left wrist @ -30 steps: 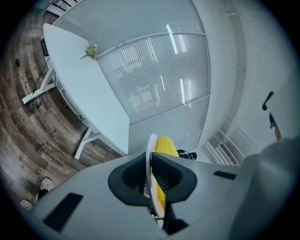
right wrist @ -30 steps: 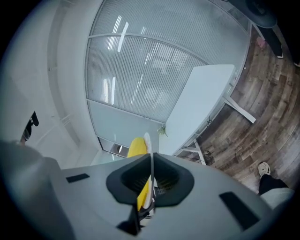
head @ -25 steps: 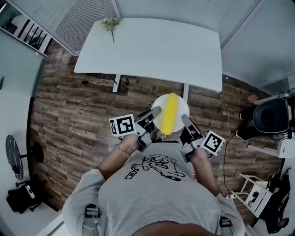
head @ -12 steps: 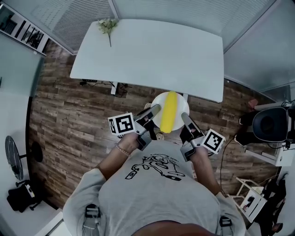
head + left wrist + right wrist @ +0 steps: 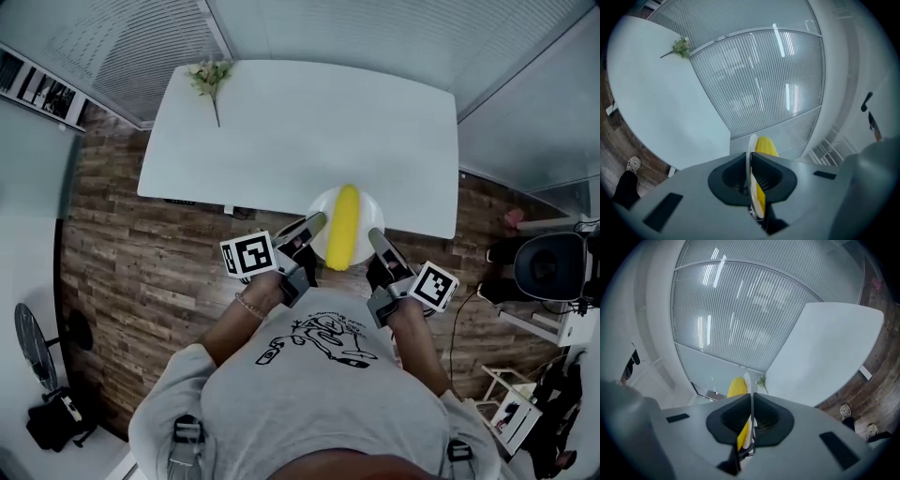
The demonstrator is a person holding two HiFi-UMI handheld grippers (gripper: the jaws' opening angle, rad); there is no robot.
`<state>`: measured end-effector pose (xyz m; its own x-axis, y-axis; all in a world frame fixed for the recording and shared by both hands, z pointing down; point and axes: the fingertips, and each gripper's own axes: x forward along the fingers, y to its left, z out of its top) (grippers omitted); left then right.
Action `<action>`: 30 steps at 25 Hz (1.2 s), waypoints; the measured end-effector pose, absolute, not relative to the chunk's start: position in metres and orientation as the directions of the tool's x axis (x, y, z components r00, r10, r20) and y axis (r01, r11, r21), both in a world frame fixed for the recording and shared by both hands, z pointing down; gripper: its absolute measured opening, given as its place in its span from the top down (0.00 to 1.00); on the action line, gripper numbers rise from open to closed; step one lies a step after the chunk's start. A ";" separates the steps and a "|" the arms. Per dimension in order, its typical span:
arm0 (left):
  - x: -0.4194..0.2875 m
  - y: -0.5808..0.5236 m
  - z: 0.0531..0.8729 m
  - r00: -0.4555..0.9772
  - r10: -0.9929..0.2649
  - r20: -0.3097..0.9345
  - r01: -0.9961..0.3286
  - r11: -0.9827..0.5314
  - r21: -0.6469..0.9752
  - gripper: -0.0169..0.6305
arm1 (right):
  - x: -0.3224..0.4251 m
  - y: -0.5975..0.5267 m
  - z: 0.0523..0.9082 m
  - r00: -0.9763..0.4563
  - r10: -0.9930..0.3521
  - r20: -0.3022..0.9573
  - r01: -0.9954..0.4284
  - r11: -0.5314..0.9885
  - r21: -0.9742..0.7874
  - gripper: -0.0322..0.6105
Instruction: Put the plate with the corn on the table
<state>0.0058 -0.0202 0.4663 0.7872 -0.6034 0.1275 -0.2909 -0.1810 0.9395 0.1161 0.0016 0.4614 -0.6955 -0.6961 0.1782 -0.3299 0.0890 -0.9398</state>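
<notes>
Moving forward, the left gripper [image 5: 316,223] and right gripper [image 5: 375,236], each pinched tight on the rim of the plate [image 5: 371,207], now hold it and its corn [image 5: 343,225] over the near edge of the table [image 5: 300,122], no longer above the floor [image 5: 141,253], so lowering seems next.

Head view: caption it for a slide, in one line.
Left gripper and right gripper hold a plate with corn at the table's near edge; a sprig lies at the far corner.

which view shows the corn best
The head view: the whole corn shows from above, lying lengthwise across the white plate. Each gripper view catches the plate edge-on, with only a yellow sliver of corn showing past it.
</notes>
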 end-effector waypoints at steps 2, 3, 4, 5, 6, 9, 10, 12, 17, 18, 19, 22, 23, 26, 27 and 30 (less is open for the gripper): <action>-0.002 -0.044 0.464 0.789 -0.600 0.131 -0.295 -0.184 0.938 0.92 | 0.107 -0.021 0.459 -0.690 -0.701 0.179 -0.330 0.084 -0.940 0.92; -0.006 -0.056 0.463 0.790 -0.599 0.133 -0.298 -0.185 0.936 0.92 | 0.104 -0.033 0.458 -0.687 -0.704 0.182 -0.335 0.083 -0.939 0.92; -0.010 -0.068 0.462 0.790 -0.598 0.134 -0.299 -0.186 0.936 0.92 | 0.100 -0.045 0.457 -0.684 -0.706 0.184 -0.341 0.086 -0.936 0.92; -0.014 -0.080 0.461 0.792 -0.596 0.133 -0.299 -0.187 0.936 0.92 | 0.095 -0.056 0.455 -0.682 -0.708 0.184 -0.346 0.091 -0.934 0.92; -0.019 -0.090 0.460 0.794 -0.594 0.131 -0.296 -0.188 0.936 0.92 | 0.090 -0.067 0.453 -0.681 -0.709 0.184 -0.352 0.097 -0.931 0.92; -0.036 -0.133 0.463 0.799 -0.587 0.127 -0.288 -0.189 0.939 0.92 | 0.073 -0.110 0.454 -0.676 -0.712 0.189 -0.365 0.101 -0.925 0.92; -0.042 -0.151 0.466 0.801 -0.585 0.129 -0.288 -0.187 0.939 0.92 | 0.067 -0.128 0.457 -0.675 -0.713 0.192 -0.364 0.096 -0.926 0.92; -0.050 -0.178 0.469 0.804 -0.580 0.133 -0.288 -0.184 0.940 0.92 | 0.058 -0.154 0.461 -0.673 -0.713 0.196 -0.363 0.089 -0.927 0.92; -0.055 -0.190 0.462 0.808 -0.575 0.125 -0.285 -0.196 0.939 0.92 | 0.054 -0.165 0.455 -0.667 -0.717 0.204 -0.374 0.085 -0.923 0.92; -0.056 -0.194 0.462 0.810 -0.573 0.124 -0.284 -0.198 0.938 0.92 | 0.053 -0.169 0.454 -0.668 -0.717 0.200 -0.373 0.089 -0.924 0.92; -0.057 -0.197 0.461 0.812 -0.571 0.124 -0.284 -0.200 0.938 0.92 | 0.051 -0.172 0.453 -0.669 -0.717 0.195 -0.371 0.096 -0.924 0.92; -0.058 -0.200 0.458 0.817 -0.563 0.123 -0.285 -0.208 0.936 0.92 | 0.051 -0.175 0.451 -0.670 -0.717 0.192 -0.377 0.106 -0.920 0.92; -0.057 -0.200 0.458 0.818 -0.562 0.123 -0.286 -0.212 0.935 0.92 | 0.051 -0.175 0.450 -0.671 -0.717 0.189 -0.375 0.109 -0.920 0.92; -0.057 -0.200 0.457 0.815 -0.567 0.123 -0.296 -0.224 0.928 0.92 | 0.051 -0.175 0.450 -0.673 -0.716 0.185 -0.369 0.108 -0.923 0.92; -0.057 -0.200 0.456 0.813 -0.569 0.123 -0.301 -0.229 0.926 0.92 | 0.051 -0.175 0.450 -0.675 -0.715 0.183 -0.369 0.112 -0.923 0.92; -0.058 -0.201 0.455 0.810 -0.573 0.121 -0.306 -0.238 0.922 0.92 | 0.050 -0.177 0.448 -0.680 -0.713 0.171 -0.369 0.131 -0.920 0.92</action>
